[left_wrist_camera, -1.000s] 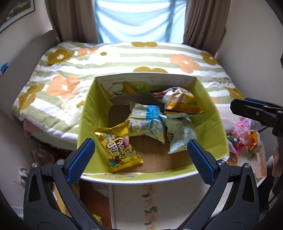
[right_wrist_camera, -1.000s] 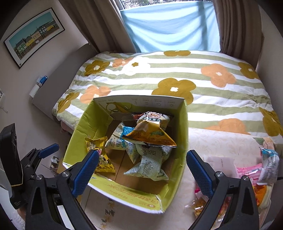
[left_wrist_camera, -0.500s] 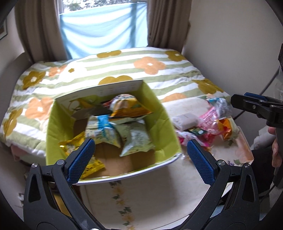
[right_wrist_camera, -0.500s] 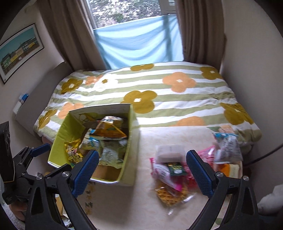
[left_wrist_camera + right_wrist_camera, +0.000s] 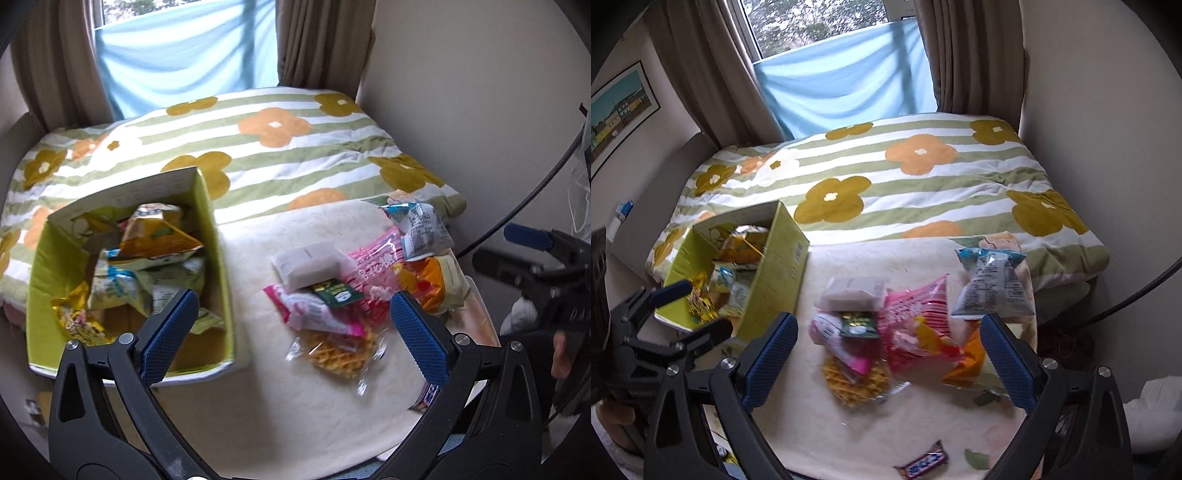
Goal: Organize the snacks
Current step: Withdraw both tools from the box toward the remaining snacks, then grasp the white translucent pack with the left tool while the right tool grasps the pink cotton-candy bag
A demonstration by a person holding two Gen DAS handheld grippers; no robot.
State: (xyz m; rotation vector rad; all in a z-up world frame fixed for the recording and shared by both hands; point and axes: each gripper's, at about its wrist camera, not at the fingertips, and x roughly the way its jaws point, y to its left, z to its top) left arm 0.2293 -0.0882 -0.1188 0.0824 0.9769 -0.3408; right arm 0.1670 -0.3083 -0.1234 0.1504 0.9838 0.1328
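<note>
Your left gripper (image 5: 293, 328) and right gripper (image 5: 886, 354) both hold their blue-padded fingers wide apart, gripping nothing. The heap of loose snack packets (image 5: 905, 325) lies between your right fingers; the open yellow-green cardboard box (image 5: 218, 266) of bagged snacks sits beyond your left gripper's left finger.

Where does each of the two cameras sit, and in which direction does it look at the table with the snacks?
Left wrist view: sits on the open left gripper, looking forward and down at the green cardboard box and loose snack pile; the right gripper shows at the right edge.
Right wrist view: sits on the open right gripper, above the pile, facing the bed; the left gripper shows at lower left.
Both share the box, the pink striped snack bag and the flowered striped blanket.
</note>
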